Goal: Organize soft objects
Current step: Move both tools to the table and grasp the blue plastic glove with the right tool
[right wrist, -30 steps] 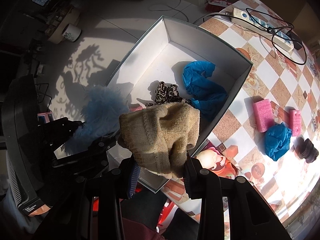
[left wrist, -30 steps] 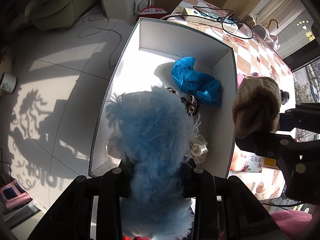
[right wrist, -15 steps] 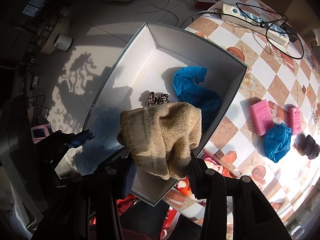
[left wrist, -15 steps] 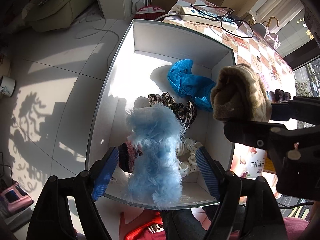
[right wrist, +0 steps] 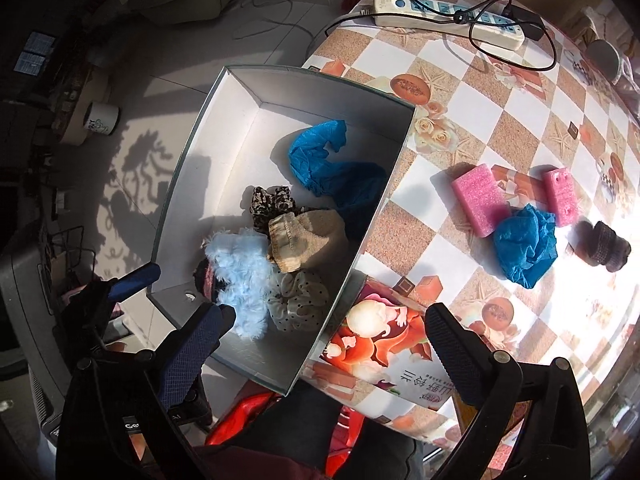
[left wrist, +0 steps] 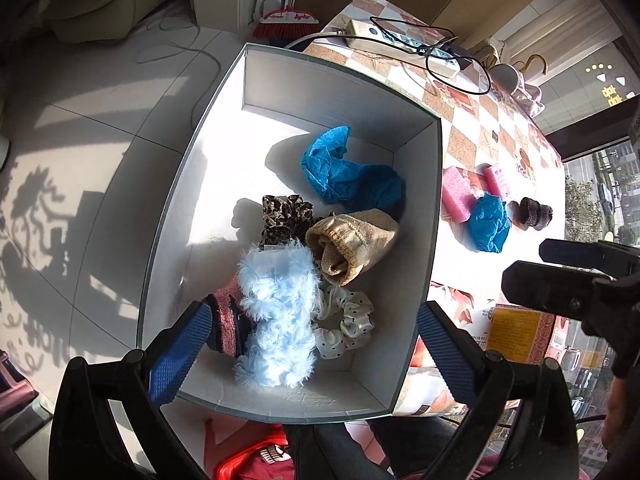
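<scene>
A white box [left wrist: 224,128] [right wrist: 192,148] holds a fluffy light-blue item [left wrist: 280,312] [right wrist: 244,276], a beige knit sock [left wrist: 352,244] [right wrist: 308,240], a blue shoe cover [left wrist: 352,176] [right wrist: 328,164], a leopard scrunchie [left wrist: 284,216] and a polka-dot scrunchie [left wrist: 348,324]. My left gripper [left wrist: 316,354] is open and empty above the box's near end. My right gripper [right wrist: 320,356] is open and empty over the box's near corner. On the table lie two pink foam blocks [right wrist: 478,196], a second blue shoe cover [right wrist: 524,244] and a dark knit item [right wrist: 606,248].
The checkered table [right wrist: 460,120] carries a power strip [right wrist: 448,20] with a black cable at the far side. A floral carton [right wrist: 384,356] lies by the box's right wall. White tiled floor [left wrist: 80,160] is to the left, with a mug [right wrist: 102,118].
Both grippers opened. The fluffy blue item dropped from my left gripper and the beige sock from my right gripper; both now lie in the box. Both grippers pulled back.
</scene>
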`<state>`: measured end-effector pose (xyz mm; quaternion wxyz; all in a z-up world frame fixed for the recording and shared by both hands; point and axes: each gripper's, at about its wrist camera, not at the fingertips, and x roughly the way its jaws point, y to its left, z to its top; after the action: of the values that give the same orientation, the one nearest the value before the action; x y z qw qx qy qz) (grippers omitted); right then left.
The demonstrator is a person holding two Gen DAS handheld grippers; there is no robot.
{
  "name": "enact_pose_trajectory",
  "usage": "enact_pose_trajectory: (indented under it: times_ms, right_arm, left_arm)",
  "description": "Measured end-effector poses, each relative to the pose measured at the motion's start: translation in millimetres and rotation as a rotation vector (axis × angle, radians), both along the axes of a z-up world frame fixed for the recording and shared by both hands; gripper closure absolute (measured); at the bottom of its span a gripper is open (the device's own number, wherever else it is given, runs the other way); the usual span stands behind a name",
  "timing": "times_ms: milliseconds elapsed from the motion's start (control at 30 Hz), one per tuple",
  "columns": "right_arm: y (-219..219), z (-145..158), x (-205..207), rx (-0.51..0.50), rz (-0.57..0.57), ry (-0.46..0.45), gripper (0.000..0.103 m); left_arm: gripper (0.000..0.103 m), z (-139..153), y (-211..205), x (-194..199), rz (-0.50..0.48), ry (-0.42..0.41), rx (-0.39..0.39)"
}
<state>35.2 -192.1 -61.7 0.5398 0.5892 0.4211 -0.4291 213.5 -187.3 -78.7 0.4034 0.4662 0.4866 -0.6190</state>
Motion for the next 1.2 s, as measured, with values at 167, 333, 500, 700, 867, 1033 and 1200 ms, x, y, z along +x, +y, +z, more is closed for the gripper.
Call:
enact_pose_trajectory:
  times_ms: [167, 333, 500, 700, 867, 1033, 1200]
  right_arm:
    - [12.0, 11.8, -70.5, 0.017, -0.155, 0.008, 0.001]
    - [21.8, 6.9, -148.2, 0.070, -0.315, 0.046, 0.001]
    - [21.2, -40.3, -204.2, 0.205, -0.446, 0.029, 0.001]
    - [3.6, -100.3, -225.1, 0.257, -0.580, -0.073, 0.001]
    - [-7.8, -151.3, -224.3, 0.325, -0.712, -0.209, 0.001]
    - [-2.1, -186.2, -225.6, 0.413, -0.751, -0.224, 0.005]
    - [23.8, -195.0, -240.6, 0.461, -0.781, -0.292, 0.064]
  left_arm:
    - [0.000, 7.7, -3.8, -40.0, -0.103, -0.026, -0.016]
    - [0.000, 13.8, 2.5, -78.5, -0.207, -0.056, -0.042]
    - [0.000, 18.3, 10.5, -110.2, -0.303, -0.111, -0.082]
    - [0.000, 19.6, 14.4, -138.8, -0.401, -0.193, -0.126]
    - [0.000, 14.1, 11.4, -157.2, -0.435, -0.237, -0.123]
    - [0.000, 8.5, 3.1, -179.2, -0.465, -0.257, -0.121]
    - [0.000, -8.0, -8.6, -220.6, -0.539, -0.259, -0.122]
